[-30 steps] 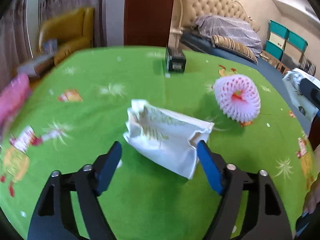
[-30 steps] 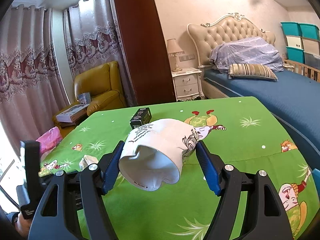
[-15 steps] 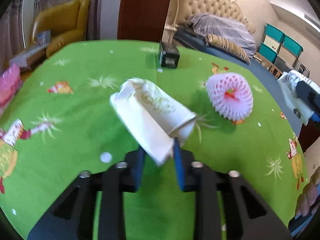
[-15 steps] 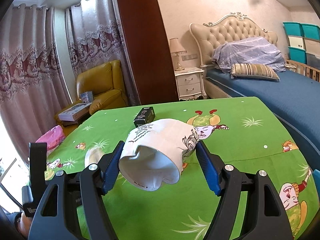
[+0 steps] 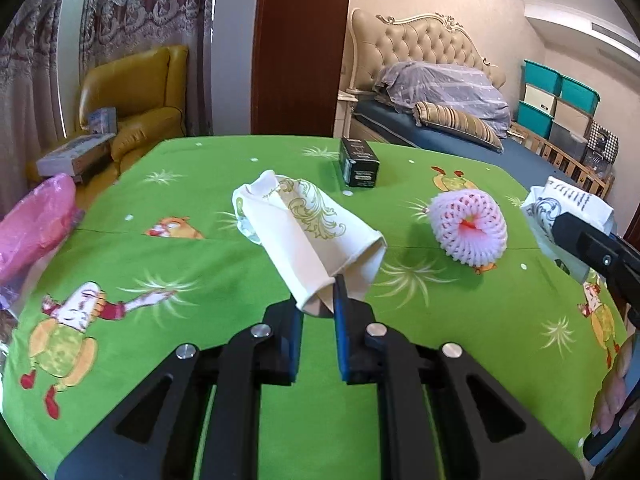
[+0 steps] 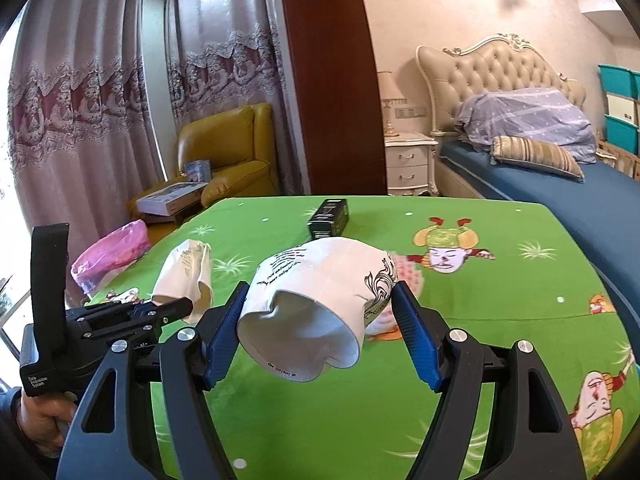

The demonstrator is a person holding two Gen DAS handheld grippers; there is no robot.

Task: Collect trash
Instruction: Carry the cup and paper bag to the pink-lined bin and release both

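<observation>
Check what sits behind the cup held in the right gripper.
Behind the cup in the right gripper, a black box lies on the green tablecloth. A pink foam net peeks past the cup, mostly covered by it.

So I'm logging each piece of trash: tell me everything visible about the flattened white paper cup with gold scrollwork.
The flattened white paper cup with gold scrollwork is crushed and creased. The left gripper has just closed on its rim end, holding it tilted above the green cartoon-print tablecloth, base end pointing away. Nothing else touches it.
</observation>
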